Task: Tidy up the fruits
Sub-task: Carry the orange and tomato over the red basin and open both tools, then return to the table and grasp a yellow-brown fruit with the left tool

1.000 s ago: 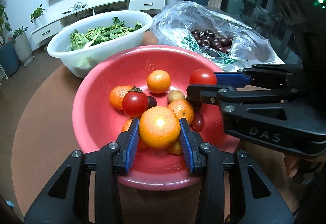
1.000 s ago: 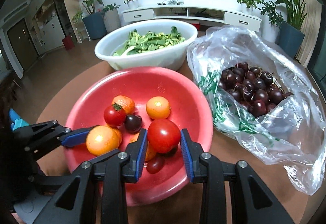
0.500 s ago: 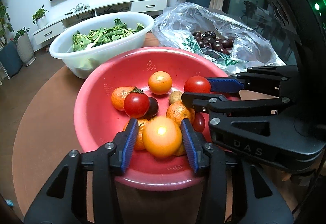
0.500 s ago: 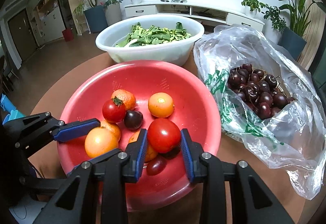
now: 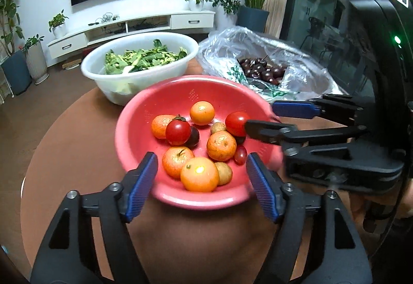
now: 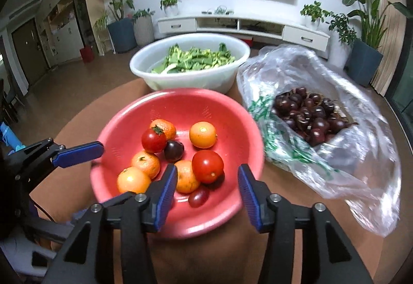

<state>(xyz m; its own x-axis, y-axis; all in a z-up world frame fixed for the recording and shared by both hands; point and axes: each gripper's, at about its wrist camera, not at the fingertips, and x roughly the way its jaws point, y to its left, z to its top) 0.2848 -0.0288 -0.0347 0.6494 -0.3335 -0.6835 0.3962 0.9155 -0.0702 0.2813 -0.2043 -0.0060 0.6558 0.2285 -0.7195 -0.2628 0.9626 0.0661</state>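
Fruit fills the red colander (image 5: 134, 129), which sits near the front edge of the round brown table (image 5: 64, 144), and in the left wrist view our left gripper (image 5: 201, 186) hangs over the colander's near rim with its blue pads spread wide and nothing between them. The nearest orange (image 5: 199, 174) lies just beyond that gap. We judge the main risk on this side to be a descent that lands on the rim instead of the fruit, tipping the light colander toward the table's front edge.

From the right wrist view, our right gripper (image 6: 207, 197) is likewise spread apart and empty, poised above the colander's near rim (image 6: 180, 224) with a red tomato (image 6: 207, 166) just ahead. A tomato is soft; too hard a squeeze could split it, and a skewed grasp could nudge the small grape tomato (image 6: 198, 196) or the dark plum (image 6: 174, 151). The 2 tools also sit close together, so they could collide. Toward the table's right edge, the plastic bag (image 6: 361, 180) of cherries (image 6: 307, 113) lies just beside the colander and could snag.
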